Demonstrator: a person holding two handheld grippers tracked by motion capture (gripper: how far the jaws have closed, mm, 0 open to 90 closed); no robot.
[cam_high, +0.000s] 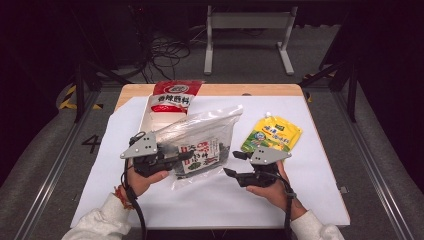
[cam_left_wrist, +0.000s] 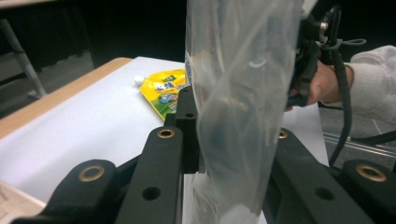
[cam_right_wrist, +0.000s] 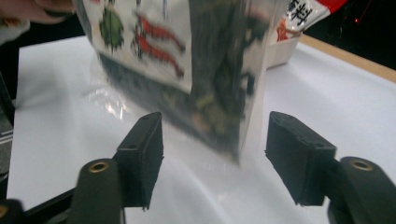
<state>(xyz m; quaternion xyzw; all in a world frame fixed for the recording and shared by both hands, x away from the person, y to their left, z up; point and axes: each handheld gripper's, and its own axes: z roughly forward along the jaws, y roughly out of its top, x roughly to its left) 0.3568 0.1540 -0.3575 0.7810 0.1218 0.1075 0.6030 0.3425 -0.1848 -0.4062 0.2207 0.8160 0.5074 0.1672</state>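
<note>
The clear bag (cam_high: 202, 145), with a dark packet inside, is held above the mat (cam_high: 125, 150) by the left gripper (cam_high: 186, 156), clamped on its film. The right gripper (cam_high: 232, 163) is kept open beside it, apparently released so the bag hangs free.

The clear plastic zip bag of dark dried food (cam_right_wrist: 187, 70) is blurred and cut off by the top edge in the right gripper view; its white printed label (cam_high: 199, 156) is unreadable. It hides the red-and-white packet's (cam_high: 172, 102) lower part.
</note>
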